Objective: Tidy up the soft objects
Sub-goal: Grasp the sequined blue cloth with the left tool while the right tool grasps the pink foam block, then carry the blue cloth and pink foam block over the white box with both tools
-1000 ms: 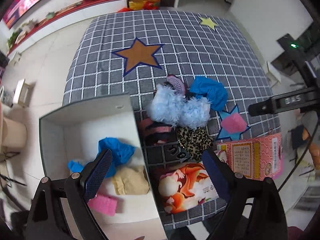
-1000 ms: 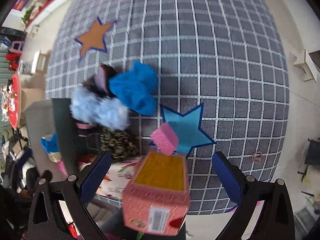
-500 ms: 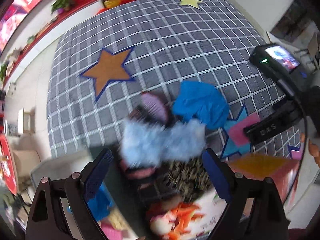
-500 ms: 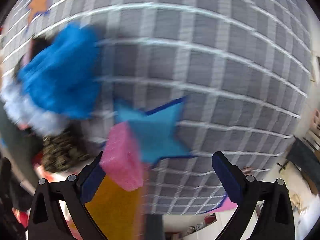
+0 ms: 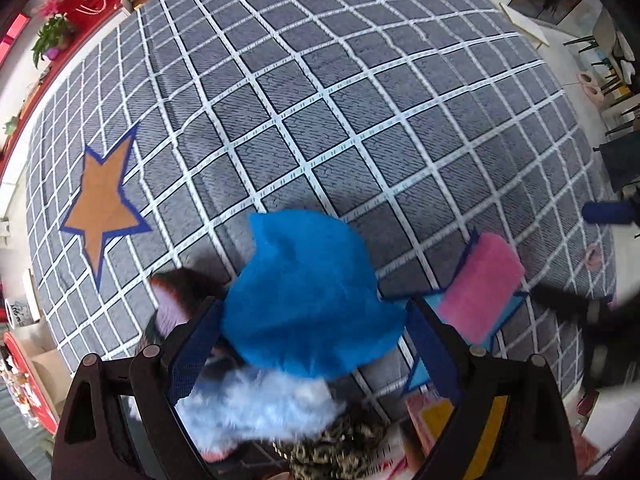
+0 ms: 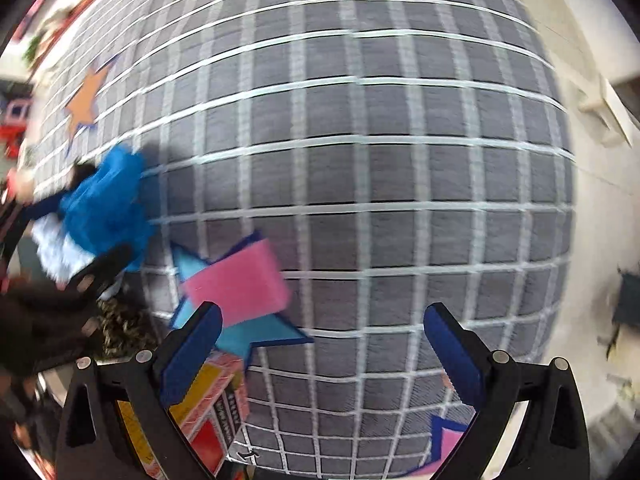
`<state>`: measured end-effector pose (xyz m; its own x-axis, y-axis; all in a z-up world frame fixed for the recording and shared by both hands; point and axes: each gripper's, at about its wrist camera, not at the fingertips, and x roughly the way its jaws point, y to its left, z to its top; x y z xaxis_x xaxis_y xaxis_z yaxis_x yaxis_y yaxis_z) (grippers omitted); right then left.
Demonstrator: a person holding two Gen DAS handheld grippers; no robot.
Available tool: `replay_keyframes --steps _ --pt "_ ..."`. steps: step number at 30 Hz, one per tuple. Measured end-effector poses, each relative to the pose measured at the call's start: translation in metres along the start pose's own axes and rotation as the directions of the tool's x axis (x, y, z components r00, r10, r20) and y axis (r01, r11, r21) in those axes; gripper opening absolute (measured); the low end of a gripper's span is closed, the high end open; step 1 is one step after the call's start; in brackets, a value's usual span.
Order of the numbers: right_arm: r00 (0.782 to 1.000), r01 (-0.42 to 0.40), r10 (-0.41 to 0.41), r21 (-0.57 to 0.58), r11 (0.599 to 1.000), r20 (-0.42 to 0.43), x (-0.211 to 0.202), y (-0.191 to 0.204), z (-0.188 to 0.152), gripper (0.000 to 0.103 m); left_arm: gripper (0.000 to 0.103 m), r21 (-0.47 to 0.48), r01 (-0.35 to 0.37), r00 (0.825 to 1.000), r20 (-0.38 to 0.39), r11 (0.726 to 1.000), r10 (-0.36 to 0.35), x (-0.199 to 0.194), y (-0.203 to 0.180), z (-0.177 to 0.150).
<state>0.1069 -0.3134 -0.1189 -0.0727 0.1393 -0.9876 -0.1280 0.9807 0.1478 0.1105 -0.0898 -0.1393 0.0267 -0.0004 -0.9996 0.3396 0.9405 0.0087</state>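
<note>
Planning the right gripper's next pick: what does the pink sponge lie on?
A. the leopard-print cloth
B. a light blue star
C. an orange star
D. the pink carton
B: the pink sponge rests on the light blue star printed on the checked mat.

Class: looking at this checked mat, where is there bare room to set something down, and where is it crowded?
Bare: the wide stretch of mat between the orange star and the blue cloth, and beyond the pink sponge. Crowded: around the cloth, pale fluffy toy and sponge.

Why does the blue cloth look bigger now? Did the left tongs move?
Yes. The left tongs came down and away from the box, over the blue cloth, toward the orange star.
</note>
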Motion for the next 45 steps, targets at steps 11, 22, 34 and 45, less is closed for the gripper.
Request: replay_keyframes --steps 11,22,34,45 --pt "0.999 0.047 -0.046 -0.207 0.977 0.009 0.036 0.063 -0.004 0.101 0.093 -0.047 -0.007 0.998 -0.066 0.999 0.004 0.039 0.017 0.015" --pt "1.0 0.018 -0.018 -0.238 0.971 0.001 0.064 0.108 -0.034 0.078 0.09 -0.096 0.03 0.99 -0.133 0.995 -0.043 0.069 0.017 0.022" --pt "0.996 -0.072 0.074 -0.035 0.997 0.047 0.04 0.067 -0.04 0.048 0.045 -0.101 0.082 0.997 0.017 0.991 -0.08 0.008 -0.013 0.032" --pt "0.997 0.015 -0.009 -0.083 0.996 0.077 0.028 0.015 -0.041 0.093 0.045 -0.116 0.077 0.991 0.119 0.99 -0.063 -0.045 -0.019 0.024"
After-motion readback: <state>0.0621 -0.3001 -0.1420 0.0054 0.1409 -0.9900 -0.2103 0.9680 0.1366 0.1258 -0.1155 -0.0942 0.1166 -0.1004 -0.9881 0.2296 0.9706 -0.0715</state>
